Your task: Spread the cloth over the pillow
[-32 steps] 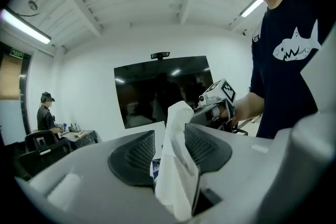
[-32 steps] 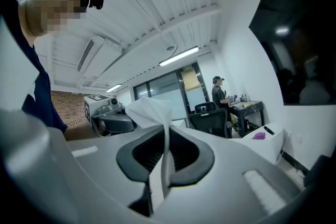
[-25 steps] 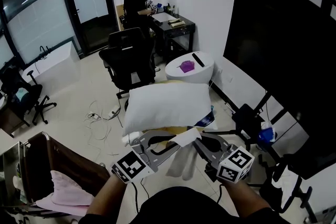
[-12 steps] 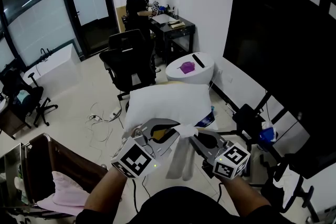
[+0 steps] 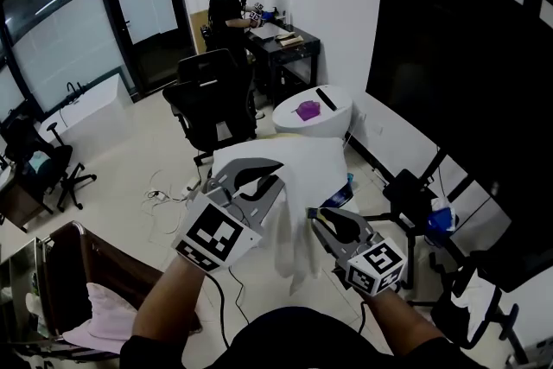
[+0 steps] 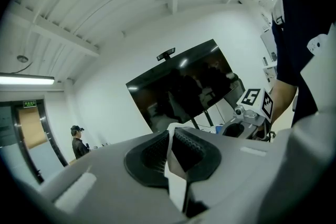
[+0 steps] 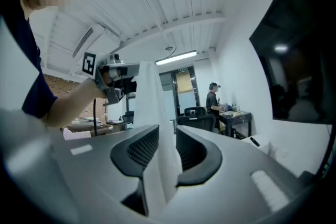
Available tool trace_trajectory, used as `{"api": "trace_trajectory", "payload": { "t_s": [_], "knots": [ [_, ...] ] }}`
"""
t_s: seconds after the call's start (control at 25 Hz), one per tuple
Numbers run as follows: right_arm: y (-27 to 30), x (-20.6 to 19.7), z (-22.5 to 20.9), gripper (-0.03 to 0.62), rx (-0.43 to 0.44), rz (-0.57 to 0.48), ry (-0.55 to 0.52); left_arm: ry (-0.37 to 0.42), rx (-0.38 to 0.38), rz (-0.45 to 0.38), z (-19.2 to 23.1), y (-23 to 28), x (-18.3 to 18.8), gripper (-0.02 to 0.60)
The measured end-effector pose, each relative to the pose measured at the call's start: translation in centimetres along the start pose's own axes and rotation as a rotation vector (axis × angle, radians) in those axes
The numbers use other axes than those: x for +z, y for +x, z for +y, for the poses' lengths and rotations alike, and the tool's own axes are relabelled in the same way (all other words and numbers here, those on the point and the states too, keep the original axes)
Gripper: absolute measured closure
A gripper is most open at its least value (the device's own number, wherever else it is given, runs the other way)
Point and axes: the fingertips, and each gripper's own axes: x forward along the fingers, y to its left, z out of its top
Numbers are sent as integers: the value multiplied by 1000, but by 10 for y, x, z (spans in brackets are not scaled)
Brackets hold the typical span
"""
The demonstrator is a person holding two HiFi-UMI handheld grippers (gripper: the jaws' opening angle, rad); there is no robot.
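A white pillow (image 5: 315,158) lies on a stand in front of me. My left gripper (image 5: 279,182) is raised before it and is shut on an edge of the white cloth (image 5: 289,246), which hangs down from it. In the left gripper view the cloth (image 6: 176,176) is pinched between the closed pads of the left gripper (image 6: 170,136). My right gripper (image 5: 313,216) sits lower and to the right. Its jaws have just been opening, and in the right gripper view the right gripper (image 7: 167,136) has the cloth (image 7: 152,107) passing loosely between its parted pads.
A black office chair (image 5: 207,99) and a round white table (image 5: 313,111) stand beyond the pillow. A person (image 5: 226,4) works at a desk at the back. A large dark screen (image 5: 458,82) fills the right. Cables (image 5: 164,190) lie on the floor; a pink cloth (image 5: 104,315) is lower left.
The left gripper has closed on the cloth's edge and lifted it up and to the left. The right gripper stayed in place and its jaws have parted.
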Motion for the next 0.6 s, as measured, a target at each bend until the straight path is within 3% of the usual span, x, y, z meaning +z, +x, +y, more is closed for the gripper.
{"api": "trace_trajectory", "payload": {
  "t_s": [0.16,0.4,0.6],
  "knots": [
    [-5,-15,-4,480,-50,15,-10,6,54,-24,27,-2,20,581],
    [-2,-68,28,432,22,104,-30,46,93,-53,43,-5,50,581],
    [4,-122,18,402,-47,223,-121,56,103,-88,46,-8,71,581]
  ]
}}
